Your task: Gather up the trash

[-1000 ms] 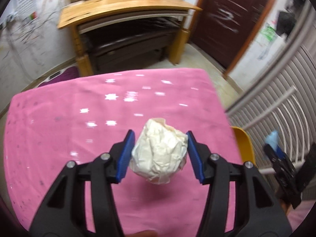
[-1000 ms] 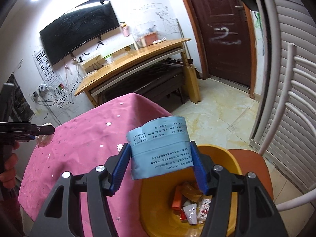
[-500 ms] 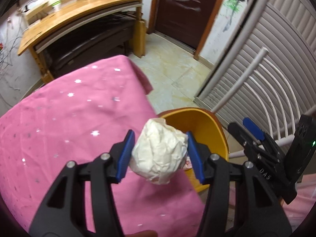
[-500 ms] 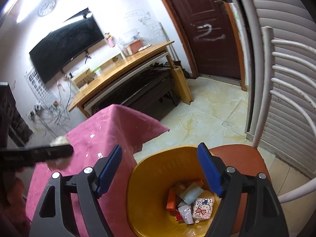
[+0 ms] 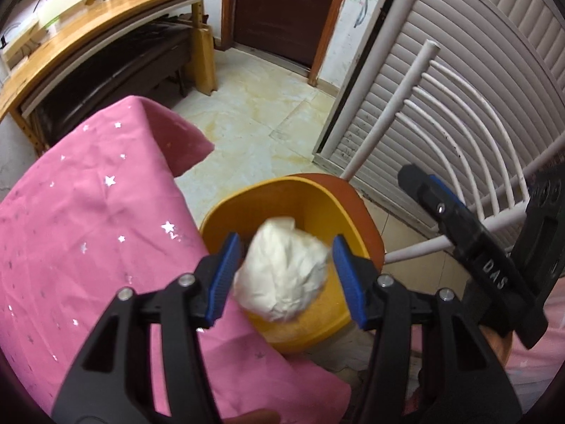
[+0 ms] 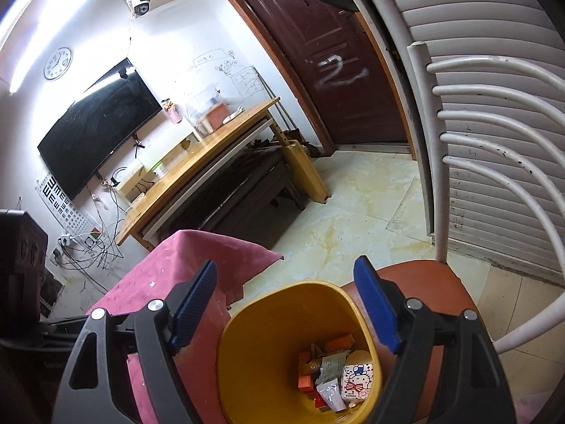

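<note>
Crumpled paper ball (image 5: pixel 282 268) between opening left fingers (image 5: pixel 222 275) above yellow bin (image 5: pixel 317 205); right fingers (image 6: pixel 378 304) wide, empty.

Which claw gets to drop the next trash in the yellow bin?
Probably the left claw. The white paper ball sits between its opening jaws, above the yellow bin. The right claw also hovers over the bin, but it is open with nothing in it.

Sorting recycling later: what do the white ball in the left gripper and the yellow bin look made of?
White ball: crumpled paper or tissue, matte, judging by its creases and soft folds, though blurred. It sits between the opening jaws of the left gripper, and the pads look clear of it. Yellow bin: probably moulded plastic, smooth with a slight sheen and a rounded, seamless wall.
</note>
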Demonstrator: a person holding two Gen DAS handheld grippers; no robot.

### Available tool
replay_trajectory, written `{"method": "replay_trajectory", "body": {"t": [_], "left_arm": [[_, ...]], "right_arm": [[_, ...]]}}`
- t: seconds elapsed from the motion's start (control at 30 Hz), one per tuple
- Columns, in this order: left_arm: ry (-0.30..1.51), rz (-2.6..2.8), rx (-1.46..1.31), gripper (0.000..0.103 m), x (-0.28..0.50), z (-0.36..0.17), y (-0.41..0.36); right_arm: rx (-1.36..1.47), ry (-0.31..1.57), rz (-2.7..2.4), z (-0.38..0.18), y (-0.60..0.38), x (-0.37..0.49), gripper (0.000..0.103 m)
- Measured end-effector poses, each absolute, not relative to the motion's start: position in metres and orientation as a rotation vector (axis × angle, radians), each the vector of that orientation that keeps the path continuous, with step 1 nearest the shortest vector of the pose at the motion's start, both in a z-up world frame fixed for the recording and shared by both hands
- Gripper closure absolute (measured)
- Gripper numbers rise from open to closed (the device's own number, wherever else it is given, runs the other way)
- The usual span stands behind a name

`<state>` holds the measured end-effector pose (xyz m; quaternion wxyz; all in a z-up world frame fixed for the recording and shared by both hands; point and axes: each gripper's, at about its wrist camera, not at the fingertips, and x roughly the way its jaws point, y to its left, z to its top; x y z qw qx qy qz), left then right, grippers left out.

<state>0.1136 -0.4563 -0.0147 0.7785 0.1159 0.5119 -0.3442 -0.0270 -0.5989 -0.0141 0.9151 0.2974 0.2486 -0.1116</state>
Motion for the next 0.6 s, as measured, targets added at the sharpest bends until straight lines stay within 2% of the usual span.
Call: {"method": "replay_trajectory", "body": {"t": [0.07,0.2,0.27,0.37,0.6], "left_arm": [[1.105,-0.765,0.238,0.032,0.113,-0.014,-0.454],[1.054,-0.743,0.227,0.029,0.112,-0.008,-0.442],[1.015,-0.715,0.21,0.019,0.111,-0.005,-0.428],[0.956,-0.677,0.196,0.011,0.111,-0.001,-0.406],[0.838,-0.54,0.167,0.008,0.112,0.007,-0.346]], "right_arm": [[0.615,0.51,-0.23,-0.015,-0.598,-0.027,0.028],[0.608,0.51,-0.219,-0.014,-0.592,-0.026,0.028],[0.598,0.506,-0.204,-0.011,-0.587,-0.024,0.027],[0.575,0.509,-0.182,-0.007,-0.576,-0.02,0.024],[0.478,0.525,-0.143,0.005,-0.538,-0.006,0.02]]}}
